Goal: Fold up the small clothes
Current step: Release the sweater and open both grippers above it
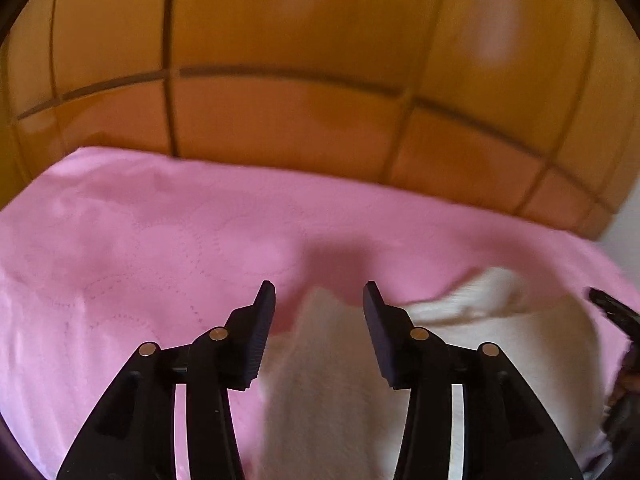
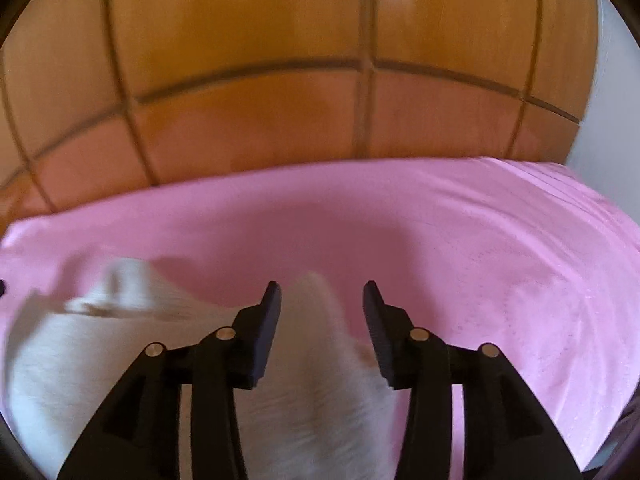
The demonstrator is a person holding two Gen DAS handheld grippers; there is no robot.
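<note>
A small white garment [image 1: 332,368] lies spread on a pink bedsheet [image 1: 140,248], with a wooden headboard [image 1: 288,112] of square panels rising behind the bed. Both views are blurred, so the fabric's weave and exact outline are hard to make out.

In the left wrist view, the left gripper [image 1: 319,296] hangs above the cloth with its jaws standing wide apart and nothing between them. A pointed flap of the white garment reaches up into the gap between the two black fingers [image 1: 262,332], but the pads do not pinch it. The rest of the garment spreads to the right, below and beyond the right-hand finger, where a second raised corner shows near the frame's edge. A dark object at the far right edge, just beside the cloth, is too blurred and cut off to identify.

In the right wrist view, the right gripper [image 2: 320,296] is likewise spread open and holds nothing. The white garment [image 2: 120,360] fills the lower left of this view, one peak of it standing between the fingers [image 2: 264,332] and another lifted fold farther to the left. The pink bedsheet [image 2: 500,248] runs wrinkled to the right, meeting the wooden headboard [image 2: 280,112] along its far edge. A strip of pale wall [image 2: 608,100] shows at the right of the headboard.
</note>
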